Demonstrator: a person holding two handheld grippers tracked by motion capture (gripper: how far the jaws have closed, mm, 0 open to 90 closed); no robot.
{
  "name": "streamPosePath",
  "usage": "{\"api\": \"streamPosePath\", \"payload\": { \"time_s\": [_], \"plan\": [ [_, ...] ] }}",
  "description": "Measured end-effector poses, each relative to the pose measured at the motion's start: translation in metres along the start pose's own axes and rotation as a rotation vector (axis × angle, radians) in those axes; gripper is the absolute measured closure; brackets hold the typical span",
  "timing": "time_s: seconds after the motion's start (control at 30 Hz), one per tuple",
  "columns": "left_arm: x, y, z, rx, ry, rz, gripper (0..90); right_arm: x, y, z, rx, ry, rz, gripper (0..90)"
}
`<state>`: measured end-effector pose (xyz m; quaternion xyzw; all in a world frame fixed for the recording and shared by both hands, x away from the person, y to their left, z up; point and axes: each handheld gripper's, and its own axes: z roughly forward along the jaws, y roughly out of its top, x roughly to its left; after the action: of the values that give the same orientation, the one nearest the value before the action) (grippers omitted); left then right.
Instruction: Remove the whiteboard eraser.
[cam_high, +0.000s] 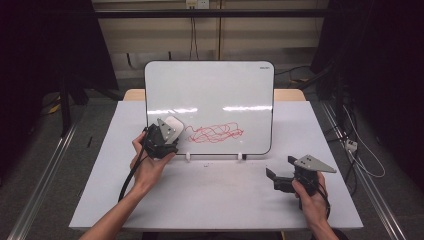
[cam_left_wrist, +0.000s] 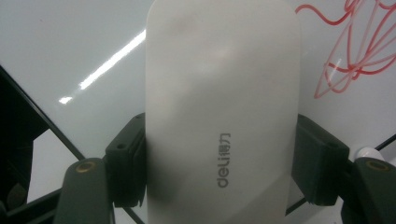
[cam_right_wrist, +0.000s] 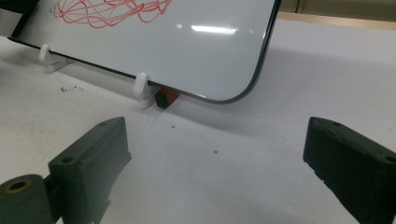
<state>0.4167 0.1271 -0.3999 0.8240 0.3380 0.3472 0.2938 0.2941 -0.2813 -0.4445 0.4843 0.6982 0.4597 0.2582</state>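
At the left part of the whiteboard, the white eraser is pinched by the left hand-held gripper, one black jaw pressed against each long side, as seen in the left gripper view. The eraser is held with its flat face against or just off the board surface; contact cannot be confirmed. It is placed just left of the red scribble, which is judged to suit a wiping stroke toward the right. The long sides were presumably chosen for the grip so that the wide face stays free for the board.

The board is propped at a tilt on the white table, supported by two small white clips along its near edge. The tilt is judged to present the surface to the person at the near side.

The right hand-held gripper is held low over the table to the near right, well apart from the board, with its jaws spread and nothing between them. It is judged to be parked clear of the wiping path.

A small red and black object, possibly a marker cap, is noted under the board's near right corner in the right gripper view. Nothing is seen between eraser and scribble; the clips lie below the marks.
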Motion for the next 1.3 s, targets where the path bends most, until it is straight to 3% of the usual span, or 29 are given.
{"api": "streamPosePath", "payload": {
  "time_s": [0.47,0.67,0.97,1.13,1.3],
  "plan": [
    [0.006,-0.001,-0.001,-0.015,-0.04,-0.015,31.0,-0.001,0.0,-0.001,-0.002,-0.001,0.001,7.0],
    [0.014,-0.003,-0.002,-0.037,-0.08,-0.07,31.0,0.0,0.0,-0.001,-0.002,-0.001,0.001,7.0],
    [0.018,-0.005,-0.004,-0.043,-0.107,-0.085,31.1,-0.001,0.0,-0.001,-0.002,0.001,0.003,7.0],
    [0.019,-0.004,-0.014,-0.086,-0.123,-0.1,31.0,-0.001,0.001,0.001,-0.001,-0.001,0.008,7.1],
    [0.022,-0.002,-0.028,-0.143,-0.141,-0.144,31.0,0.001,0.001,0.001,0.001,0.004,0.009,7.1]
  ]
}}
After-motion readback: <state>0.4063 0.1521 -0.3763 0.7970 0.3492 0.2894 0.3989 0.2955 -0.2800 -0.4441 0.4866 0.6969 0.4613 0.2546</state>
